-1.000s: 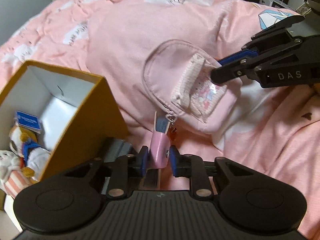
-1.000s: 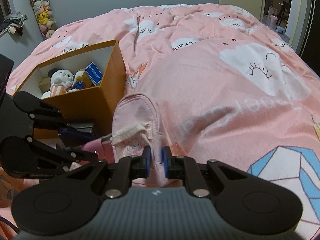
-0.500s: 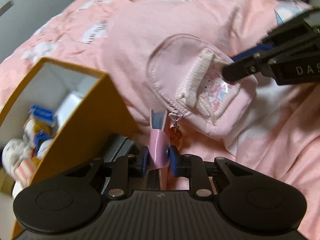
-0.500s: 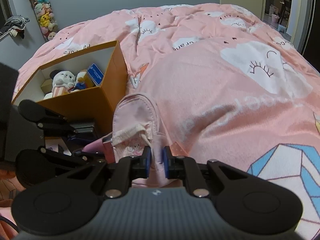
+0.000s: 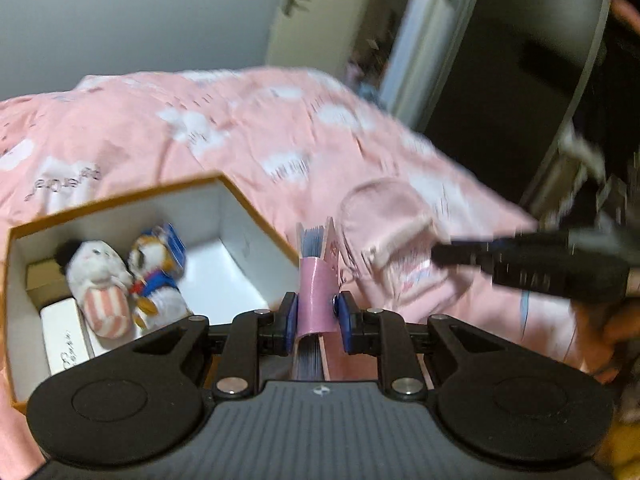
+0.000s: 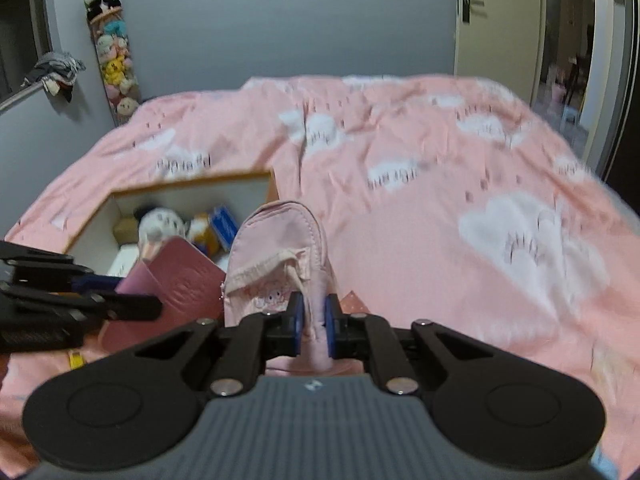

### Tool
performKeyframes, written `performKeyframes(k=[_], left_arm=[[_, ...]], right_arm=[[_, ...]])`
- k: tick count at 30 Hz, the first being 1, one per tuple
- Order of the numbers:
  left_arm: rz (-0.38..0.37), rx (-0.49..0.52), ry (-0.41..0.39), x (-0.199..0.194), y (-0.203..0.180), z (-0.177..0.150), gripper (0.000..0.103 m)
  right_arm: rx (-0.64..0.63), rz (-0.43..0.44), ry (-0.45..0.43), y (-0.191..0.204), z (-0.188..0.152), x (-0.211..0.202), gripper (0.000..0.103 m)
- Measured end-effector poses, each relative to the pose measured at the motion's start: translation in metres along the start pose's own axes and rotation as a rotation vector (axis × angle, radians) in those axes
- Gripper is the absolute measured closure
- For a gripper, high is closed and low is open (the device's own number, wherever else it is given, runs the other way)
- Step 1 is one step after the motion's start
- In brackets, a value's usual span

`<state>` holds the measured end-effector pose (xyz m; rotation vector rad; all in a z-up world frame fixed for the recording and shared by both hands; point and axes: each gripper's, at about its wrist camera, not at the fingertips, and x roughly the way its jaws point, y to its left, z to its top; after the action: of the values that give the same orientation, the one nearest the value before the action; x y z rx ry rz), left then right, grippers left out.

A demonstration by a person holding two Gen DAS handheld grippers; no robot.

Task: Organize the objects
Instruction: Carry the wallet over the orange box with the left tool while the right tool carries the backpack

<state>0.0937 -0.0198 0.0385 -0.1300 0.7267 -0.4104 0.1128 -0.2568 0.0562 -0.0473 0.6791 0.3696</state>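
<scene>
My left gripper (image 5: pixel 317 316) is shut on a pink notebook (image 5: pixel 316 276) held upright beside the right wall of an orange box (image 5: pixel 248 204). The notebook also shows in the right wrist view (image 6: pixel 176 280), next to the left gripper (image 6: pixel 132 304). My right gripper (image 6: pixel 314 326) is shut on a small pink backpack (image 6: pixel 280 256), lifted off the bed; the backpack also shows in the left wrist view (image 5: pixel 384 224). The box (image 6: pixel 192 184) holds two plush toys (image 5: pixel 96 276), a blue card (image 5: pixel 174 240) and small white boxes (image 5: pixel 64 332).
A pink cloud-print duvet (image 6: pixel 440 184) covers the bed. A grey wall with a hanging strip of plush toys (image 6: pixel 112 56) stands behind it. A doorway (image 6: pixel 568 48) opens at the right.
Both grippers have lifted their loads. The left gripper has risen with the notebook and now looks down into the box. The backpack hangs higher off the duvet.
</scene>
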Motion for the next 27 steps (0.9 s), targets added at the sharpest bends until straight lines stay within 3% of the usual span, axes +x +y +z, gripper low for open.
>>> performKeyframes(k=[4,8,18,27], left_arm=[[0.071,-0.022,-0.065,-0.006,0.017,0.024,0.079],[0.073,-0.108,-0.062,0.005,0.046,0.044,0.079],[0.022,-0.351,0.099,0.08,0.122,0.057,0.079],[0.023,-0.555,0.196,0.154,0.154,0.046,0.079]], right_arm=[[-0.004,0.035,-0.058,0.01,0.028,0.003,0.092],[0.001,0.063,-0.098,0.02,0.054,0.022,0.092],[0.019,0.054,-0.091,0.037,0.081,0.088,0.092],[0.014,0.034,-0.06,0.029,0.09,0.122,0.092]])
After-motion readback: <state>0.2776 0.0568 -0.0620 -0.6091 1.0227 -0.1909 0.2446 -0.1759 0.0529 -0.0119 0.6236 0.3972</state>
